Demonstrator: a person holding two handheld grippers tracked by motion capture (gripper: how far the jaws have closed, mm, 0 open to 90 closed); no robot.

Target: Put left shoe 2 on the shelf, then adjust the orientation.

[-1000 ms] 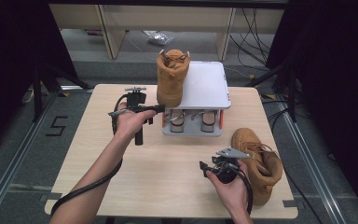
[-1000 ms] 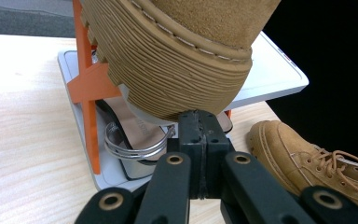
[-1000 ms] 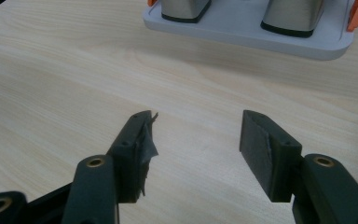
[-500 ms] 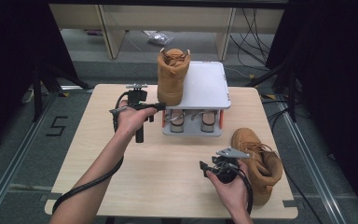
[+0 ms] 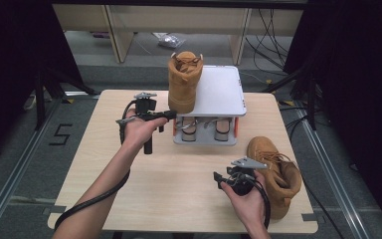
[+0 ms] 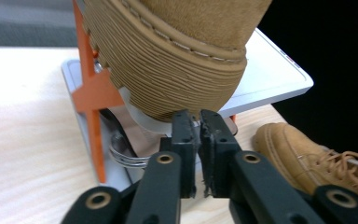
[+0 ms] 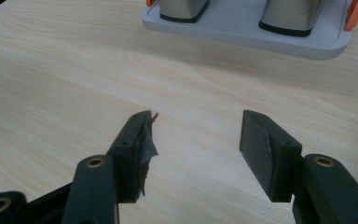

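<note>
A grey rack [image 5: 206, 139] stands at the far middle of the table [image 5: 129, 194], with a white top shelf [image 5: 219, 92], orange posts [image 6: 91, 93] and metal shoe forms [image 5: 189, 127] on its lower tray. One tan boot [image 5: 183, 82] stands upright on the left edge of the shelf, its sole overhanging. The left gripper [image 5: 166, 114] sits just left of the rack, its jaws pressed together with a thin slit between them; in the left gripper view the tips [image 6: 198, 116] come right up under the boot's ribbed sole, nearly touching, nothing clamped. The second boot [image 5: 273, 172] lies on the table at the near right. The right gripper [image 5: 218, 178] rests just left of it, jaws wide apart over bare wood, the rack's tray [image 7: 242, 23] farther off.
</note>
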